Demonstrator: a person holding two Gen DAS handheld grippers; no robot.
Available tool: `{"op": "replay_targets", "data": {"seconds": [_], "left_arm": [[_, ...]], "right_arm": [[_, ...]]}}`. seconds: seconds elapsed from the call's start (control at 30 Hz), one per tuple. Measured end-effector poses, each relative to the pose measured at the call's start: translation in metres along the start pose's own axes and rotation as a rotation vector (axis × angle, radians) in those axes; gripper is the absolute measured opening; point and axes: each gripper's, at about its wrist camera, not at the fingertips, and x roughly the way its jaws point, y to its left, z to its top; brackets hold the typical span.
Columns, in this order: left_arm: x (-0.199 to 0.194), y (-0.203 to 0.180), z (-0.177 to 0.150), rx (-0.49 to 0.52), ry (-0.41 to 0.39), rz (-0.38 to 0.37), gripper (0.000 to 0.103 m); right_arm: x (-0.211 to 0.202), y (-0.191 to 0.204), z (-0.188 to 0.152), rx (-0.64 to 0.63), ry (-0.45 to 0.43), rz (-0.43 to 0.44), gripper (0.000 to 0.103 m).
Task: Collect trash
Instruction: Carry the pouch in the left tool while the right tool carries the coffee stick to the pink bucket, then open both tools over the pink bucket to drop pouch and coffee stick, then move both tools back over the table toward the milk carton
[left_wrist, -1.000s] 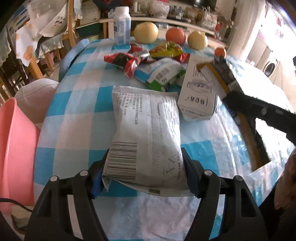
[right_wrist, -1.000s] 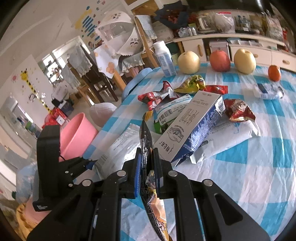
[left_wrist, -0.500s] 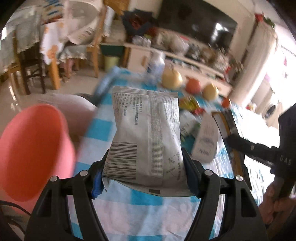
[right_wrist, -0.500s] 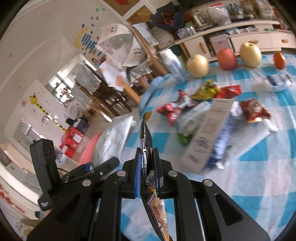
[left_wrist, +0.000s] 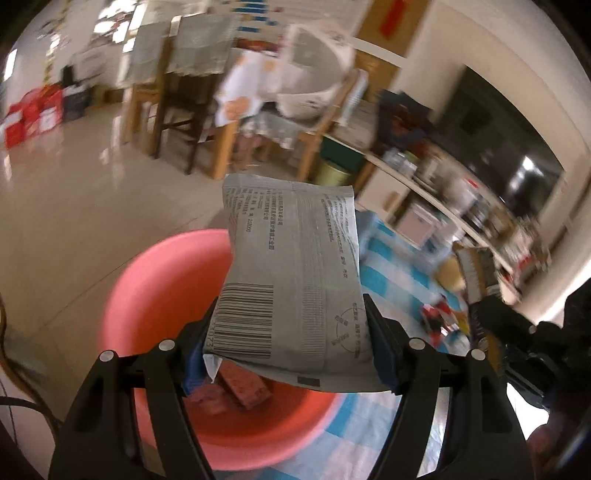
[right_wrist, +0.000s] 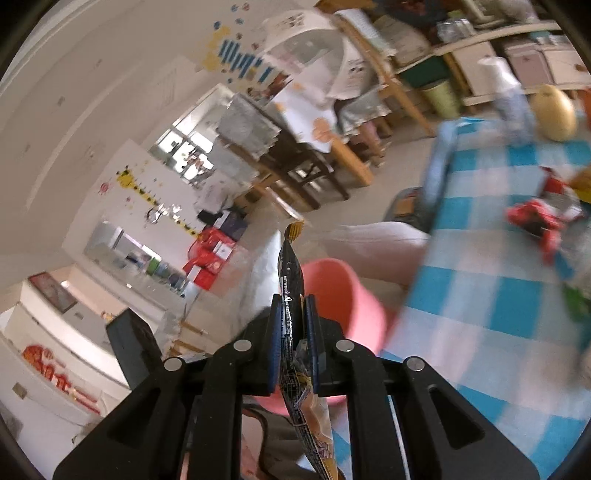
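My left gripper (left_wrist: 291, 325) is shut on a white printed packet (left_wrist: 291, 258) with a barcode, holding it by its two side edges. The packet hangs over a pink basin (left_wrist: 166, 295) that stands beside the table, with some reddish trash (left_wrist: 240, 391) in it. My right gripper (right_wrist: 292, 306) is shut on a thin black and yellow snack wrapper (right_wrist: 290, 273), which stands edge-on. The pink basin (right_wrist: 340, 295) lies just past that wrapper's tip. In the left wrist view the same wrapper (left_wrist: 476, 269) shows at the right.
The table with its blue and white check cloth (right_wrist: 480, 295) is on the right and carries red wrappers (right_wrist: 535, 218), a white bottle (right_wrist: 509, 92) and a yellow fruit (right_wrist: 554, 110). Wooden chairs (left_wrist: 177, 110) stand on the shiny floor beyond the basin.
Both grippers have lifted off the table and swung left with their loads; the view now centres on the pink basin. Both grips are unchanged.
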Motion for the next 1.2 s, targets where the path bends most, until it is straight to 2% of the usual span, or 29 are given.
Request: {"op": "replay_targets", "data": {"seconds": [0.17, 0.27, 0.3, 0.33, 0.37, 0.4, 0.47, 0.53, 0.7, 0.9, 1.0, 1.2], "left_arm": [[0.008, 0.032, 0.008, -0.094, 0.004, 0.063, 0.072], [0.013, 0.04, 0.01, -0.108, 0.004, 0.115, 0.074], [0.014, 0.042, 0.01, -0.105, 0.0, 0.134, 0.077], [0.015, 0.044, 0.01, -0.101, -0.007, 0.163, 0.08], [0.015, 0.046, 0.01, -0.092, -0.021, 0.187, 0.082], [0.012, 0.048, 0.009, -0.083, -0.033, 0.197, 0.084], [0.008, 0.044, 0.01, -0.054, -0.071, 0.21, 0.087], [0.005, 0.041, 0.012, -0.03, -0.105, 0.206, 0.089], [-0.002, 0.015, 0.008, 0.088, -0.17, 0.157, 0.089], [-0.009, -0.02, -0.001, 0.192, -0.218, 0.101, 0.089], [-0.011, -0.038, -0.007, 0.241, -0.211, 0.044, 0.089], [-0.007, -0.062, -0.017, 0.275, -0.125, -0.018, 0.089]], "right_arm": [[0.037, 0.016, 0.006, -0.025, 0.032, 0.01, 0.014], [0.064, 0.016, 0.005, -0.028, 0.057, -0.013, 0.018], [0.075, 0.013, 0.003, -0.019, 0.07, -0.041, 0.032], [0.08, 0.01, 0.002, -0.007, 0.078, -0.08, 0.063], [0.083, 0.006, 0.0, 0.0, 0.075, -0.112, 0.074], [0.08, 0.003, -0.002, -0.002, 0.064, -0.118, 0.078], [0.071, 0.001, -0.007, -0.029, 0.039, -0.148, 0.079], [0.06, 0.0, -0.01, -0.073, 0.004, -0.207, 0.087], [0.016, 0.001, -0.026, -0.214, -0.105, -0.321, 0.094], [-0.024, -0.012, -0.049, -0.325, -0.173, -0.392, 0.098], [-0.04, -0.025, -0.055, -0.332, -0.164, -0.436, 0.098], [-0.07, -0.047, -0.066, -0.302, -0.152, -0.488, 0.098]]}}
